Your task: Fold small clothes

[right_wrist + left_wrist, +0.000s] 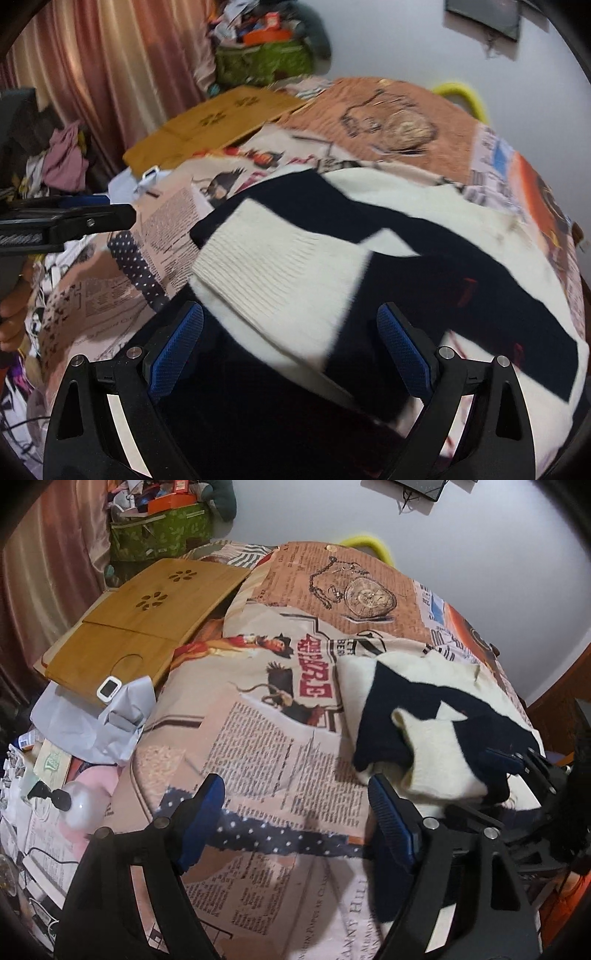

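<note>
While the cream-and-navy sweater [332,266] lies folded on the newsprint bedspread [258,738], the left gripper [295,805] and right gripper [290,343] hover with jaws spread, gripping nothing.

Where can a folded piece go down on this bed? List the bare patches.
Free: the newspaper-print bedspread between the wooden lap tray and the navy-and-cream sweater, running toward the pocket-watch print. Crowded: the bed's left edge, with white bags and clutter.

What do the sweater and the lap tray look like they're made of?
Sweater: looks like soft knit, wool or acrylic; ribbed lines show on the cream cuff, matte navy and cream panels. Lap tray: likely bamboo or wood, with a smooth honey finish, faint grain and flower-shaped cutouts.
</note>
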The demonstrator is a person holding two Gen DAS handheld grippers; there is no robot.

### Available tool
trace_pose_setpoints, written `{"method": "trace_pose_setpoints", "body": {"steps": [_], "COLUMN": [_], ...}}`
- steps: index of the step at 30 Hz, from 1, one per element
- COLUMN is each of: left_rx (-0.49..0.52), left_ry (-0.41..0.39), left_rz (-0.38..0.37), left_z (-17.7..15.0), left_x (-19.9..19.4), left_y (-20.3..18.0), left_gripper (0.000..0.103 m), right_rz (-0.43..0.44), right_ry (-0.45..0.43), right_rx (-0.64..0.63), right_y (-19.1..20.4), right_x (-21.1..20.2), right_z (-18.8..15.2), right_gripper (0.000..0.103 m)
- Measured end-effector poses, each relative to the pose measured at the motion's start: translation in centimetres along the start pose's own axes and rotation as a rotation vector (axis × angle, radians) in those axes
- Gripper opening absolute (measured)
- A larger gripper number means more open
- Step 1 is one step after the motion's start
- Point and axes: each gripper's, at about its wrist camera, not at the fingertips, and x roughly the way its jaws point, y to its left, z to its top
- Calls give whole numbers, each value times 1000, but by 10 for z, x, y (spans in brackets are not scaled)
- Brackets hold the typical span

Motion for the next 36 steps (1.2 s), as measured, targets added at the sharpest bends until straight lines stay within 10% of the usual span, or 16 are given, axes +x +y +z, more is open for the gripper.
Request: {"method": "trace_pose_setpoints", "body": {"steps": [9,13,25,36], "left_rx": [31,46,70,94], "left_ry": [7,6,-13,-32], "left_rz": [27,27,22,20], "left_z": [-15,-17,-10,34], "left_x": [4,4,-1,15], "left_y": [2,-3,-27,-58], "left_gripper": [79,79,80,80], "right_rz": [40,97,83,-130], "right_ry": [71,1,-179,-368], "right_rx": [-19,24,111,251], "right_y": [14,8,-50,-149], "right_x": [36,23,-47,-135], "right_z": [14,15,13,2], "right_gripper": [65,23,14,12]}}
